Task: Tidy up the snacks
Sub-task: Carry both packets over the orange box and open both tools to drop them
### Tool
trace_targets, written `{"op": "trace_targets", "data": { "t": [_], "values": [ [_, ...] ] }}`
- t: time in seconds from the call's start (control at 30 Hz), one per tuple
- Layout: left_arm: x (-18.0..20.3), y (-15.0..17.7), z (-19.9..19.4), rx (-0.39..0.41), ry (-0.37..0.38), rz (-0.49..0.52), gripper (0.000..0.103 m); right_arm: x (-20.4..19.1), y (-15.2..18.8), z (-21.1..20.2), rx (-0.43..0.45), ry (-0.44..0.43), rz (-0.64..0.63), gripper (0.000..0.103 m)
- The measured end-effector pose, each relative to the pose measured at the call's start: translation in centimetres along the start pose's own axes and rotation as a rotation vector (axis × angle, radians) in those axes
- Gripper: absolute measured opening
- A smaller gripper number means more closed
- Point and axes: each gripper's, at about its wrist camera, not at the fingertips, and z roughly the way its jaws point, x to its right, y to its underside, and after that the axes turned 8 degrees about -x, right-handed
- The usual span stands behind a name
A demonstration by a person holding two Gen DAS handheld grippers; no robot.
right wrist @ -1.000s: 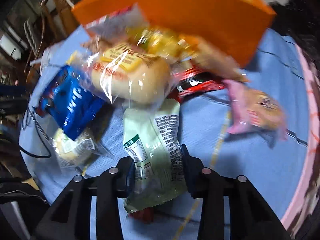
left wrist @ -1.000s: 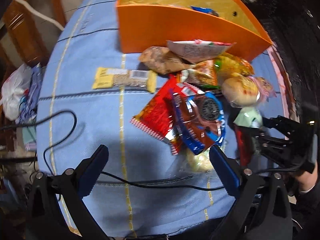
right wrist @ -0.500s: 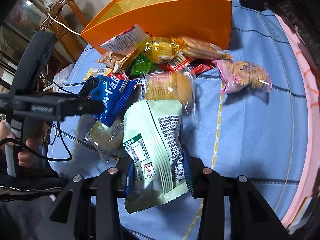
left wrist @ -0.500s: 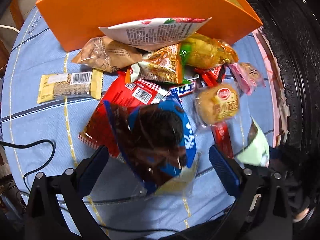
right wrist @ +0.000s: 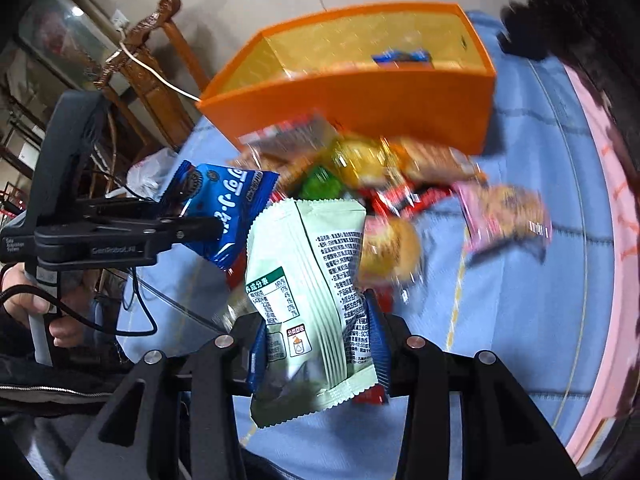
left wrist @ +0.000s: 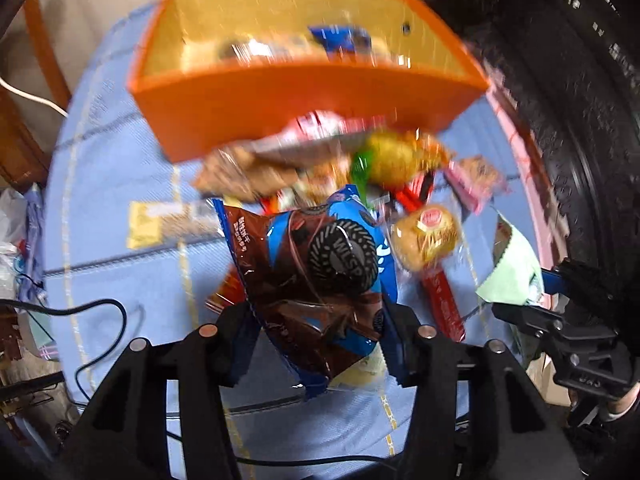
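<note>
My left gripper is closing its jaws on a blue and brown cookie packet, its pads against both sides. The right wrist view shows that packet lifted off the blue cloth. My right gripper is shut on a pale green snack packet, held above the table. The green packet also shows at the right of the left wrist view. Behind the blurred pile of snacks stands an orange box with a blue packet inside.
A wrapped round bun, a pink packet and a yellow bar lie among several snacks. A black cable crosses the cloth at the left. A wooden chair stands beyond the table; a dark patterned edge runs along the right.
My left jaws went from wide open to closing on the cookie packet and lifted it. My right gripper rose with the green packet in it.
</note>
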Motion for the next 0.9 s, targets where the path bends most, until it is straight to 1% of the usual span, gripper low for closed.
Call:
{"op": "trace_targets", "data": {
  "t": [0.07, 0.13, 0.27, 0.33, 0.5, 0.63, 0.67, 0.73, 0.77, 0.8, 0.83, 0.87, 0.9],
  "values": [
    [-0.4, -0.2, -1.7, 0.045, 0.000, -0.013, 0.051, -0.2, -1.2, -0.7, 0.022, 0.000, -0.021, 0.043],
    [-1.0, -0.8, -3.7, 0.102, -0.016, -0.032, 0.051, -0.3, -2.3, -1.5, 0.050, 0.000, -0.035, 0.043],
    [-2.9, -2.1, -8.0, 0.218, -0.053, -0.070, 0.051, 0.0, -5.2, -3.4, 0.130, -0.006, -0.046, 0.044],
    [-3.7, -3.3, -9.9, 0.265, -0.068, -0.082, 0.051, 0.3, -6.9, -4.3, 0.174, -0.002, -0.048, 0.044],
    [-4.0, -6.8, -11.6, 0.324, -0.091, -0.086, 0.052, 1.3, -11.4, -6.3, 0.274, 0.018, -0.054, 0.045],
    [-3.7, -10.5, -10.8, 0.319, -0.057, -0.092, 0.052, 1.6, -15.2, -6.5, 0.316, 0.032, -0.064, 0.047],
    [-3.8, -11.0, -10.6, 0.316, -0.057, -0.093, 0.052, 1.7, -16.3, -6.2, 0.316, 0.036, -0.062, 0.048],
    [-3.6, -12.7, -9.6, 0.309, -0.047, -0.106, 0.056, 1.7, -17.4, -5.7, 0.324, 0.044, -0.046, 0.055],
    [-3.5, -13.4, -9.2, 0.308, -0.044, -0.117, 0.068, 1.9, -18.2, -5.1, 0.321, 0.062, -0.032, 0.071],
    [-3.5, -14.3, -8.7, 0.295, -0.060, -0.136, 0.095, 2.0, -18.8, -4.6, 0.318, 0.084, -0.019, 0.083],
    [-3.4, -15.0, -8.2, 0.284, -0.086, -0.156, 0.099, 2.1, -19.0, -4.4, 0.319, 0.093, -0.008, 0.085],
    [-3.5, -15.2, -8.0, 0.280, -0.094, -0.164, 0.099, 2.2, -19.2, -4.0, 0.318, 0.078, 0.003, 0.087],
    [-3.5, -15.5, -7.5, 0.270, -0.085, -0.163, 0.099, 2.3, -19.0, -3.6, 0.307, 0.059, 0.007, 0.088]
  ]
}}
